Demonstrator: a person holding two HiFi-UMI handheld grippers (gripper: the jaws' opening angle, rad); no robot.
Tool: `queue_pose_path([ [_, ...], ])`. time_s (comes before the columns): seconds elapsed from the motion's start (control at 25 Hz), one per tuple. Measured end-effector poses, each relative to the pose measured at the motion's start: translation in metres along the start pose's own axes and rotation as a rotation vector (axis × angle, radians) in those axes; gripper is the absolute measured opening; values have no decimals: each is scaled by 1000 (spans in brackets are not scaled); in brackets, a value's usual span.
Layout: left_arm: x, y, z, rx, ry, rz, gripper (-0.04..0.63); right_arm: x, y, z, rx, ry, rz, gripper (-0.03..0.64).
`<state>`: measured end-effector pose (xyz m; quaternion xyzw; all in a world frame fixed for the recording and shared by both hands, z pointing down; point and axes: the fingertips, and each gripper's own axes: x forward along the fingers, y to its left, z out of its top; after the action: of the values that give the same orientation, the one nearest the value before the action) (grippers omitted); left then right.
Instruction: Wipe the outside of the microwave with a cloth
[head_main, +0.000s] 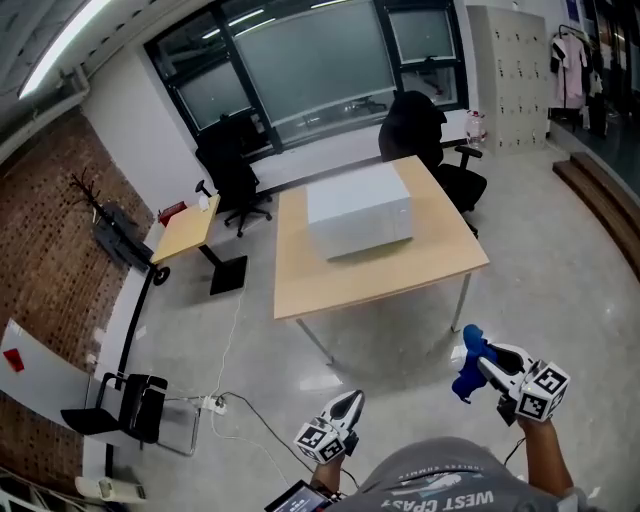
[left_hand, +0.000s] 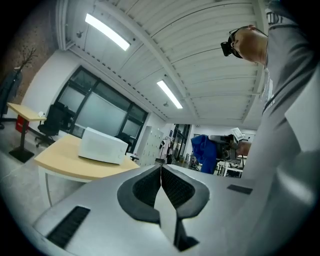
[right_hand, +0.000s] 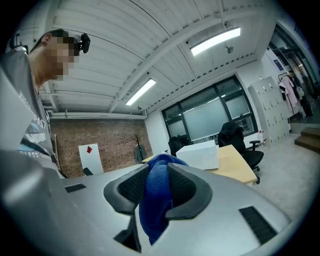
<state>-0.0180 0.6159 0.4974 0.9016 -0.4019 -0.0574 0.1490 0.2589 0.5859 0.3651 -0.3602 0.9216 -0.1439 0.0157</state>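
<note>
Currently the right gripper (right_hand: 156, 169) is clamped on a blue cloth (right_hand: 152, 215) — bunched btwn the pads, its tail hanging below; prob. microfibre, view is soft. Left gripper (left_hand: 161, 171) has its jaws pressed together, nothing btwn them. White microwave (head_main: 358, 210) sits on the wooden table (head_main: 400, 275) — far side, well apart from both grippers.

A pale wooden counter (head_main: 340, 280) stands on the glossy grey floor (head_main: 560, 290) and carries a white microwave (head_main: 360, 210) at its middle, while a power strip (head_main: 212, 404) lies on the floor.
</note>
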Motion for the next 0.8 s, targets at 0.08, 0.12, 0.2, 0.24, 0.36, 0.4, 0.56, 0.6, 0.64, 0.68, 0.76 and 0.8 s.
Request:
queue_pose_path([
  [0.08, -4, 5, 7, -6, -11, 4, 23, 9, 4, 6, -2, 5, 3, 121],
  [0.12, -4, 8, 10, -8, -18, 6, 24, 14, 6, 11, -9, 5, 6, 121],
  [0.2, -4, 14, 12, -9, -26, 8, 24, 23, 8, 16, -23, 5, 15, 121],
  [0.24, -6, 14, 9, -10, -26, 8, 23, 25, 10, 15, -25, 6, 20, 121],
  [0.36, -10, 11, 0, -7, -19, 4, 25, 21, 14, 5, -15, 3, 27, 121],
  [0.4, -10, 13, 2, -1, -18, 1, 23, 22, 15, 3, -9, -1, 26, 121],
  [0.56, -8, 32, 9, -11, -41, 19, 24, 41, 11, 6, -9, 25, 30, 121],
  [0.6, -7, 34, 7, -20, -39, 24, 25, 43, 8, 5, -7, 32, 30, 121],
  [0.64, -6, 35, 5, -28, -34, 27, 24, 46, 5, 5, -3, 38, 29, 121],
  [0.68, -5, 36, 3, -35, -29, 28, 25, 50, 2, 6, 0, 45, 29, 121],
  [0.76, 1, 40, 2, -49, -23, 36, 23, 61, -5, 10, 2, 58, 38, 121],
  [0.8, 5, 44, 2, -54, -22, 42, 23, 68, -10, 11, 4, 63, 46, 121],
])
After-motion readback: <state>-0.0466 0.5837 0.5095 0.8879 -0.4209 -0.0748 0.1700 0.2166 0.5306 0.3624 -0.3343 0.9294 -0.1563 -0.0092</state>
